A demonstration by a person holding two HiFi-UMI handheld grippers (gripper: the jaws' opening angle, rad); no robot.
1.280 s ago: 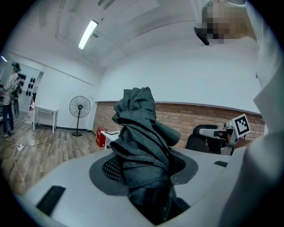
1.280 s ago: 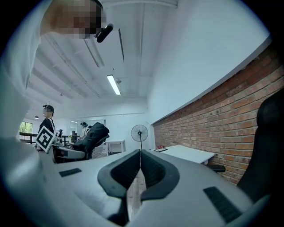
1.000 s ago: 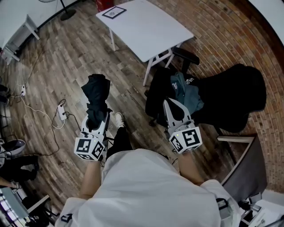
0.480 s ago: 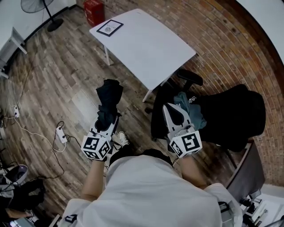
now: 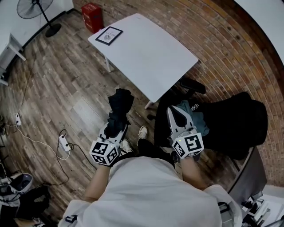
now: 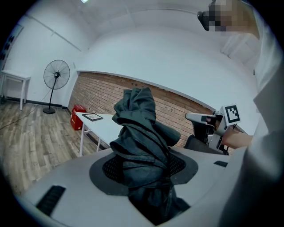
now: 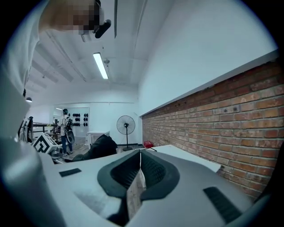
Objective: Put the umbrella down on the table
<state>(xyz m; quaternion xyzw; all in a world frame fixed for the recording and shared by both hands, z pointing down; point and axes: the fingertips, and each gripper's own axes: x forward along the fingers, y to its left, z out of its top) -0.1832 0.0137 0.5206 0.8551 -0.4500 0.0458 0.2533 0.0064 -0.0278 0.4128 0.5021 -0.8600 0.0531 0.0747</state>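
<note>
The left gripper holds a folded dark umbrella, and its jaws are partly closed around the crumpled fabric. In the left gripper view the umbrella stands up from between the jaws of that gripper and fills the gap.

The umbrella is in the air above the wooden floor. It is just short of the near edge of the white table, close to the near corner, and does not touch the top.

The right gripper is to the right, over a black chair draped with clothes beside the near corner of the table. Its jaws are pressed together with nothing between them.

A dark framed card lies at the far left corner of the table. A red box stands on the floor beyond that corner. A standing fan is further left, and a power strip lies on the floor.
</note>
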